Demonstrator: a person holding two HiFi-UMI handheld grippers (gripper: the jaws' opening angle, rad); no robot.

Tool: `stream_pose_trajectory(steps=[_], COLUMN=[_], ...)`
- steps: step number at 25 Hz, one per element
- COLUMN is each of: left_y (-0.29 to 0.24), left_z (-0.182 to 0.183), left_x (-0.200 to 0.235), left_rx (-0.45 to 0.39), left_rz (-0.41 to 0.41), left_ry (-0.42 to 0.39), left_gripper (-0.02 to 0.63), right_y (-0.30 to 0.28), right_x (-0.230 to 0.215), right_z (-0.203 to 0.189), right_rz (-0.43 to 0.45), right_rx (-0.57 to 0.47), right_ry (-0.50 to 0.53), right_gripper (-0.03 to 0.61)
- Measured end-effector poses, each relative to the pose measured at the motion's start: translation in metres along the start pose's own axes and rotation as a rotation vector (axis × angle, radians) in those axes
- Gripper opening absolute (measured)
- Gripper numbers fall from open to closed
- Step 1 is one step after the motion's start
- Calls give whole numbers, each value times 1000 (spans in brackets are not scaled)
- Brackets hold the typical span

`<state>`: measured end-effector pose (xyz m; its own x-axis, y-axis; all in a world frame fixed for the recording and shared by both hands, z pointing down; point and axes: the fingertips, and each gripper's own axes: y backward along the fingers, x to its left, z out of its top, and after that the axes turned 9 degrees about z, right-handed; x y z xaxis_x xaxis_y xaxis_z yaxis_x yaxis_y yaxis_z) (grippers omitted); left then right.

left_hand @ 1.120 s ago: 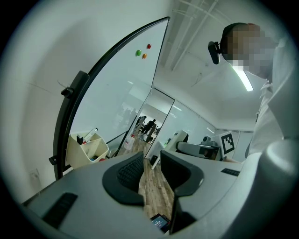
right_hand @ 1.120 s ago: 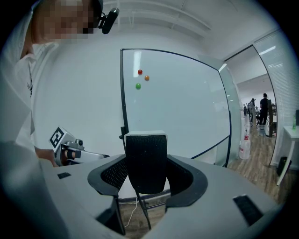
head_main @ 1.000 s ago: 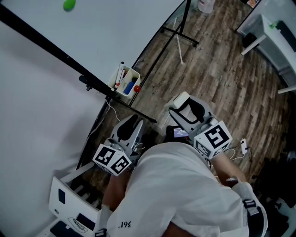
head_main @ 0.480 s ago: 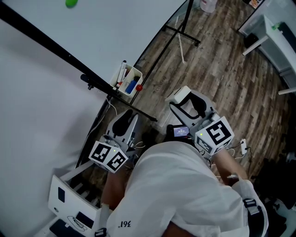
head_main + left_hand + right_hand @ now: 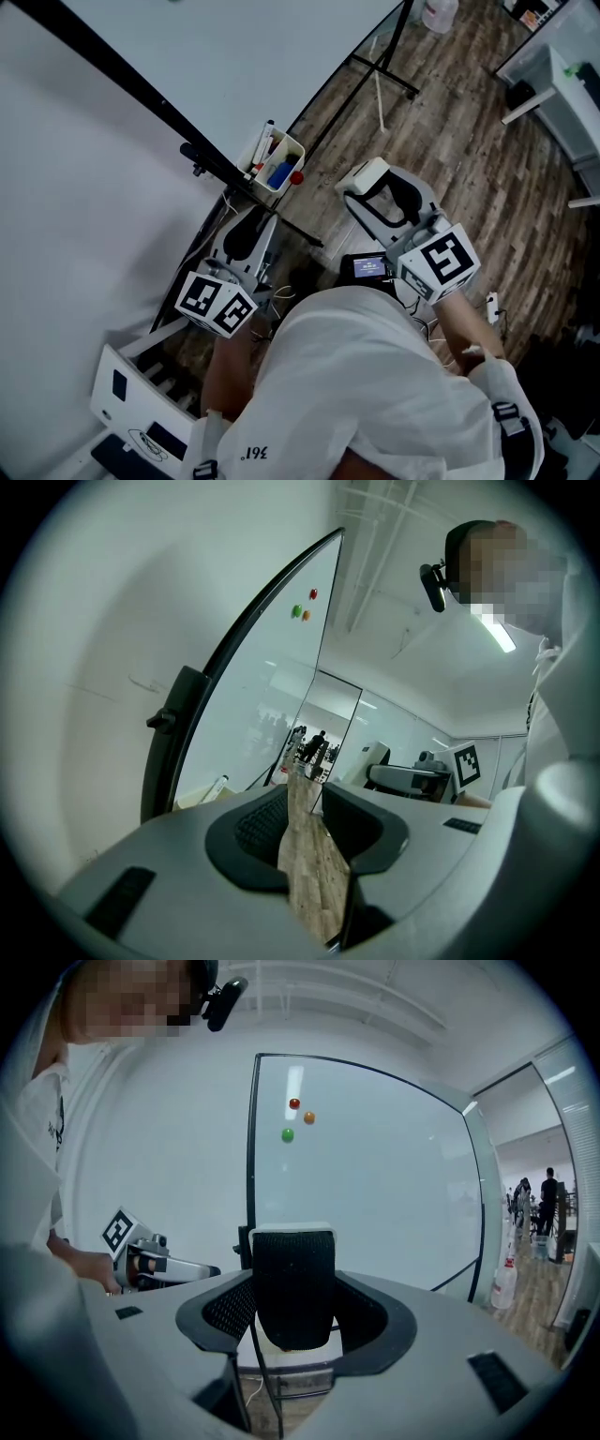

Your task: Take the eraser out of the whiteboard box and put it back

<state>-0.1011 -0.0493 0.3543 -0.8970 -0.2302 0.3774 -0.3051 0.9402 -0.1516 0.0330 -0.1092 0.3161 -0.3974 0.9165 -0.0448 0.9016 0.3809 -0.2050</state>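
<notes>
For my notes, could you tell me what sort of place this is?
Likely an office or meeting room: a large whiteboard on a stand, a marker box hung on it, and white desks on a wood-look floor.

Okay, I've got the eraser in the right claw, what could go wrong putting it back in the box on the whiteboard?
1. The whiteboard box already holds markers and a blue item, so the eraser may jam or knock one out.
2. The eraser sticks out well past the right claw, so bumping the box rim could tilt it or lever it loose.
</notes>
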Motion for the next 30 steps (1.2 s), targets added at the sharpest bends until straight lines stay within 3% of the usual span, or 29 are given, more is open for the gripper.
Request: stream_pose_trajectory(steps=[15, 30], left_y=[-21, -38], left_z=[21, 17], left_x=[24, 50], left_rx=[-27, -13], left_rz=[16, 71], left_ry=[-45, -56], left_gripper=[118, 118], right_y=[-46, -100], right_x=[-17, -19], right_z=[25, 13], right_rz=[29, 73], right_rx=[-12, 33], right_ry=[66, 89], right_gripper=[264, 264])
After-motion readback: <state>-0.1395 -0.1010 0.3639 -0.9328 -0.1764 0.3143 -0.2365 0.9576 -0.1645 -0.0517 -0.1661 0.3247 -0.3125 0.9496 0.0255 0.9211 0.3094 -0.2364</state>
